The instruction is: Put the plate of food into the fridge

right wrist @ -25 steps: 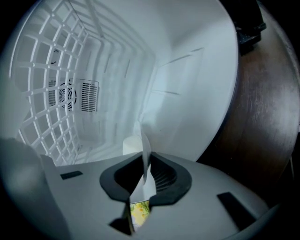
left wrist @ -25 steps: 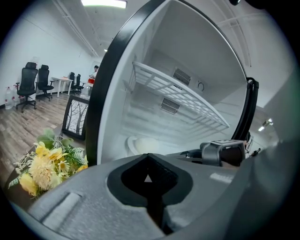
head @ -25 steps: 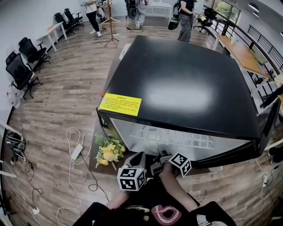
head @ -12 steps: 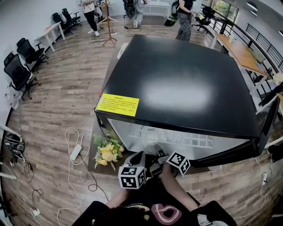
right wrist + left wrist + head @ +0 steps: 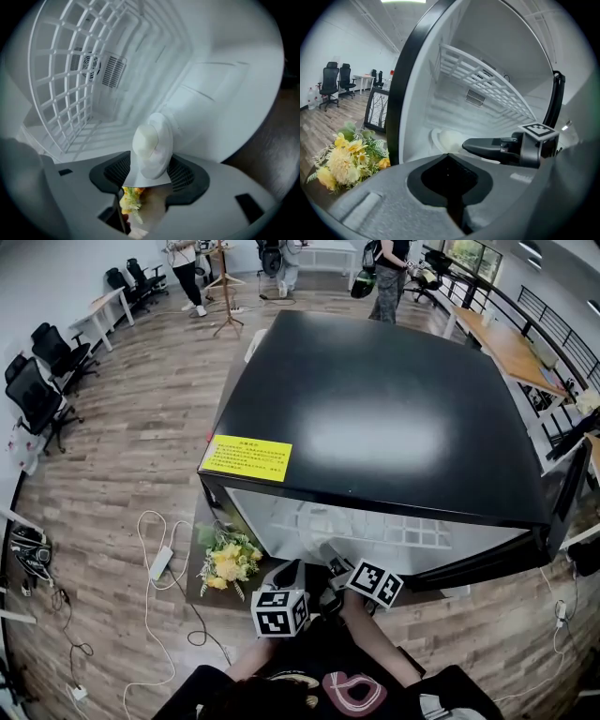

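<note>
Down at the foot of the head view, both claws were at the open mouth of the black fridge (image 5: 394, 418), the left gripper (image 5: 294, 574) just short of the sill and the right gripper (image 5: 335, 567) reaching in under the white wire shelf (image 5: 375, 532), with a bunch of yellow flowers (image 5: 228, 564) on the floor just left of the cabinet. In the left gripper view, that claw's dark pads were pressed tip to tip with nothing between them. Beyond them the plate of food (image 5: 442, 139) lay flat on the white fridge floor near the left wall, face up. It showed as a squashed oval running left to right, and the right claw's nose was right beside it. Over to the right gripper view, and the camera was rolled onto its side, so the plate stood as a tall oval, long axis nearly straight up the picture. The pale mound of food (image 5: 145, 139) faced left toward the shelf. The jaws had just been opening, wide apart now, the plate's near rim between the pads but not pinched.
</note>
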`<state>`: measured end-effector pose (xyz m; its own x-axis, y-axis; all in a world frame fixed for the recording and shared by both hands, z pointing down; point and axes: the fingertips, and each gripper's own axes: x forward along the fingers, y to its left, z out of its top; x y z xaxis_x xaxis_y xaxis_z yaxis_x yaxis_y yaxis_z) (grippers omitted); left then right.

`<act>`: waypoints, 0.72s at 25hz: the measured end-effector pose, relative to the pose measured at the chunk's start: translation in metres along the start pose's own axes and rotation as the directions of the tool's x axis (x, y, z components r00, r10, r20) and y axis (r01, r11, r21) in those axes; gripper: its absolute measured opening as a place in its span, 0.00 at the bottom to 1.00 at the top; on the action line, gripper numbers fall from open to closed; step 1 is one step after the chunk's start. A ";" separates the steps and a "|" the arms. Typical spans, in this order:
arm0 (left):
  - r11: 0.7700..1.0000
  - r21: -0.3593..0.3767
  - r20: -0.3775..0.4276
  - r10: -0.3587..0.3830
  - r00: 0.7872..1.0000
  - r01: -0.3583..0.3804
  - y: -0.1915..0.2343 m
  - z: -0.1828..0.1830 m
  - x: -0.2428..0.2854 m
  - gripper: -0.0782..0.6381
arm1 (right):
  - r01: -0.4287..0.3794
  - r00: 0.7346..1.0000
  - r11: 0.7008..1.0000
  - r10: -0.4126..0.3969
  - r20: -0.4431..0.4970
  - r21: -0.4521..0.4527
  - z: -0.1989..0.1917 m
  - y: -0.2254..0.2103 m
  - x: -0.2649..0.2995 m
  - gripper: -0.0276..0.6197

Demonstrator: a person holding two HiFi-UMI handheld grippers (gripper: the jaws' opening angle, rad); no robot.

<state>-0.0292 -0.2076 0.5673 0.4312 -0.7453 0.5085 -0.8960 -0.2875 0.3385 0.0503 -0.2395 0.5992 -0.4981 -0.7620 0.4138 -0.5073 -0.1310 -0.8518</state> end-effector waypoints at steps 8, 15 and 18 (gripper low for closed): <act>1.000 0.020 -0.005 0.015 1.000 -0.015 0.003 -0.002 -0.005 0.12 | 0.024 0.999 0.971 -0.033 -0.032 -0.236 -0.002 0.002 -0.001 0.45; 1.000 0.016 -0.004 0.024 1.000 -0.024 0.004 -0.005 -0.007 0.12 | 0.058 0.996 0.896 -0.082 -0.037 -0.441 -0.004 0.001 -0.001 0.47; 1.000 0.012 -0.005 0.022 1.000 -0.022 0.003 -0.005 -0.008 0.12 | 0.061 0.993 0.857 -0.105 -0.056 -0.512 -0.009 0.001 -0.001 0.48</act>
<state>-0.0349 -0.1996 0.5689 0.4117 -0.7486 0.5198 -0.9065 -0.2778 0.3179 0.0441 -0.2334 0.6006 -0.4809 -0.7074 0.5180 -0.8252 0.1656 -0.5400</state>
